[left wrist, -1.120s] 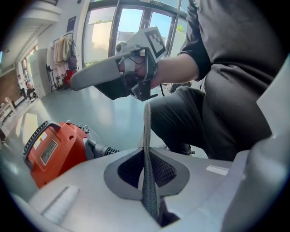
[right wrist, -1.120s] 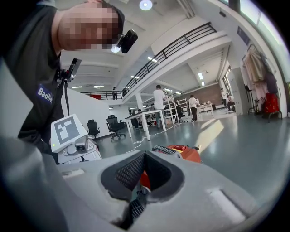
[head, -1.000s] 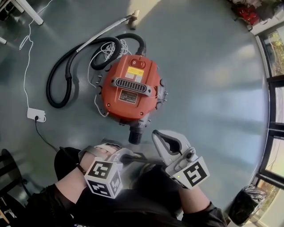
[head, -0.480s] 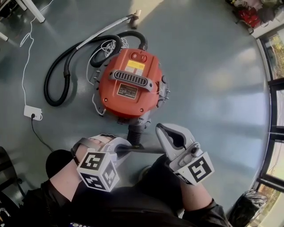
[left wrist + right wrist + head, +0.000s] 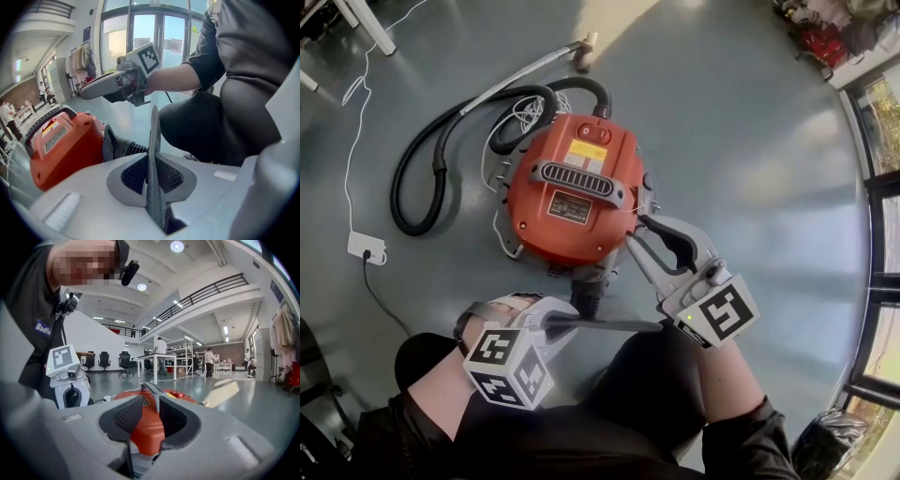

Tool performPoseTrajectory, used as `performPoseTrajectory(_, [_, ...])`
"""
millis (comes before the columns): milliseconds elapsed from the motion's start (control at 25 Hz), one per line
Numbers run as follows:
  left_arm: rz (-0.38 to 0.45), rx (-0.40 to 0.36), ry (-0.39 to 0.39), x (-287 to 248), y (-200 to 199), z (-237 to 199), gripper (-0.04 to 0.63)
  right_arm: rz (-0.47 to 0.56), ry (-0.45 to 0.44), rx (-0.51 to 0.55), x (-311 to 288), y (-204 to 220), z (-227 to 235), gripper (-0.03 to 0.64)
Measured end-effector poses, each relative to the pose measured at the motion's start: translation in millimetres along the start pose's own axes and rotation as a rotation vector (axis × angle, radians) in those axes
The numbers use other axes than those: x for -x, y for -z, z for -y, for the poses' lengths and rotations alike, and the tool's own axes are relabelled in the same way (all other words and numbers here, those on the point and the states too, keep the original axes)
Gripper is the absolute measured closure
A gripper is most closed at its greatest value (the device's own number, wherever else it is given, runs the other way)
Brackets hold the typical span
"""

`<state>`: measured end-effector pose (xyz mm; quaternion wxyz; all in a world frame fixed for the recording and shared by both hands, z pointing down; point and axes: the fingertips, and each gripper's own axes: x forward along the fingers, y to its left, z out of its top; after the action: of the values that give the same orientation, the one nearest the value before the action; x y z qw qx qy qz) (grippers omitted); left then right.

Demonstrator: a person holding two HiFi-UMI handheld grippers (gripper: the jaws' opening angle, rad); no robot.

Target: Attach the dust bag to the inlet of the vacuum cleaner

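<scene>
Floor carries the orange vacuum cleaner. Dust bag, on its near side, shows as a thin dark strip, long axis running L–R. L gripper clenched on bag's left end. R gripper up beside vac body, jaws just been opening, nothing betw them. Black ribbed inlet points at the person, just beyond strip, crosswise to it, nearest L gripper. Bag prob needs pushing fwd onto it.

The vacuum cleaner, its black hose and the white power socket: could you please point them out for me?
vacuum cleaner (image 5: 572, 202), head view, orange top housing.
black hose (image 5: 394, 202), head view, left bend of its loop.
white power socket (image 5: 366, 248), head view, middle of its body.
</scene>
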<state>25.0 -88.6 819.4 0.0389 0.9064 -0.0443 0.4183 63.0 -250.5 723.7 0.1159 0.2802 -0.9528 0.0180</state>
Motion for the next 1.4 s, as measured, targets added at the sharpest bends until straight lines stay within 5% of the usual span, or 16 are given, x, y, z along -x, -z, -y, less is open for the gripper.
performPoseTrajectory(520, [0.047,0.044,0.015,0,2,-6,0.541,-0.182,-0.194,0.254,-69,8,10,0.48])
performPoseTrajectory(1400, [0.068,0.195,-0.017,-1,1,-25,0.534,-0.183,-0.149,0.26,-70,12,10,0.48])
